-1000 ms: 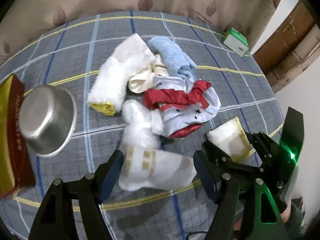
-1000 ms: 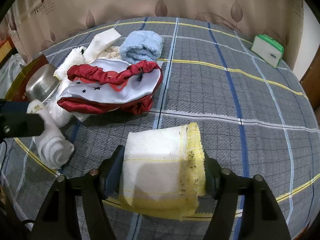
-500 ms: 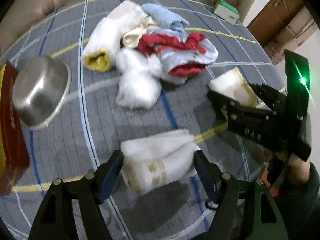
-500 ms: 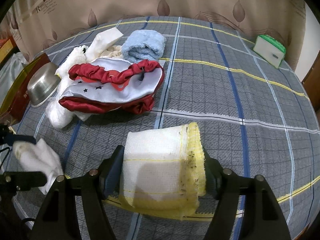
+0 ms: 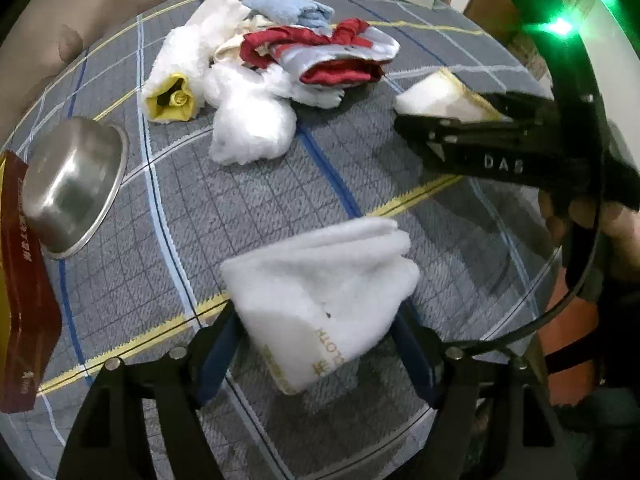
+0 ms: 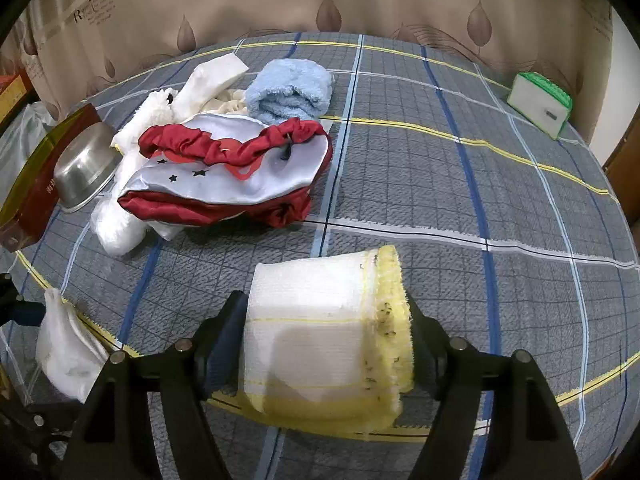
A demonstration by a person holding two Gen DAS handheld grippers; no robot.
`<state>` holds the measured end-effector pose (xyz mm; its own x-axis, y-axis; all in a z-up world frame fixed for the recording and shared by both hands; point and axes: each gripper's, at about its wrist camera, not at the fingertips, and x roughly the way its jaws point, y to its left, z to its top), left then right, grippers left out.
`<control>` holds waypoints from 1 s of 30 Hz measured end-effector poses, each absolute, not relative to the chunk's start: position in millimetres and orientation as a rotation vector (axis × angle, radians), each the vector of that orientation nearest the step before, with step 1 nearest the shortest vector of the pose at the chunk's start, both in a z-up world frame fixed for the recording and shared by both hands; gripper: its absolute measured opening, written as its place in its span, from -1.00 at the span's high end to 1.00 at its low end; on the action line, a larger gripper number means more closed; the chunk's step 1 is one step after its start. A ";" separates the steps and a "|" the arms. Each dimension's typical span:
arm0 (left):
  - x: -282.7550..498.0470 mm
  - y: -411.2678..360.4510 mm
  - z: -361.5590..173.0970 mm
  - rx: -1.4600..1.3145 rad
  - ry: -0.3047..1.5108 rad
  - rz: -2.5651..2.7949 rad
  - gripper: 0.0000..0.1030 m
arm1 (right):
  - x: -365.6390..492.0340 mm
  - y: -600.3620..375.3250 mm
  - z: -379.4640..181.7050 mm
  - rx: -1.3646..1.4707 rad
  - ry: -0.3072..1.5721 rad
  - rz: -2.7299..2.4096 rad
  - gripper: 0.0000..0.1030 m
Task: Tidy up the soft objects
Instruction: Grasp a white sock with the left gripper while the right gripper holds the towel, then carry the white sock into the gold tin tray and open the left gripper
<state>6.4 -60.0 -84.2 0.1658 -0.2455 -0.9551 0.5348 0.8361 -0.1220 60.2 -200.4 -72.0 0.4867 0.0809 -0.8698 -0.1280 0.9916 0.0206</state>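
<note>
Left wrist: right hand-held gripper [image 5: 404,114] reads "DAB"

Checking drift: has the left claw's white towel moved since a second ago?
Yes. The white towel, clamped in the left claw, has pulled away from the clothes pile.

"DAB" marks the right claw [image 5: 460,120]; curtain [image 6: 86,10] shows "R".

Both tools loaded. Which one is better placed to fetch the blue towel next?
Right, after dropping its load. The right tool grips the yellow-edged cloth and faces the blue towel. The left tool, shut on the white towel, sits behind the pile.
</note>
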 end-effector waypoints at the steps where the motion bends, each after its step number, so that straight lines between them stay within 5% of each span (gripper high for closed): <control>1: 9.0 -59.5 -80.9 0.262 1.284 -0.568 -0.11 | 60.2 -200.6 -72.1 -0.051 1.055 0.128 -0.39; 4: 10.0 -45.9 -71.8 0.219 1.285 -0.579 0.29 | 59.9 -200.1 -72.4 -0.051 1.054 0.127 -0.40; 7: 17.4 -41.8 -68.8 0.175 1.297 -0.563 0.36 | 60.3 -199.1 -72.7 -0.053 1.054 0.126 -0.41; 19: 38.3 32.2 -14.1 0.120 1.178 -0.351 0.37 | 59.8 -198.4 -71.8 -0.063 1.049 0.122 -0.44; 30: 79.1 186.9 10.2 0.002 1.145 0.026 0.35 | 61.3 -196.8 -72.0 -0.055 1.042 0.106 -0.45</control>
<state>79.1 186.9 10.2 0.4129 0.0217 -0.9105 -0.0195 0.9997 0.0150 61.3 -196.8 -72.0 0.4998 0.0614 -0.8639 -0.1135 0.9935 0.0049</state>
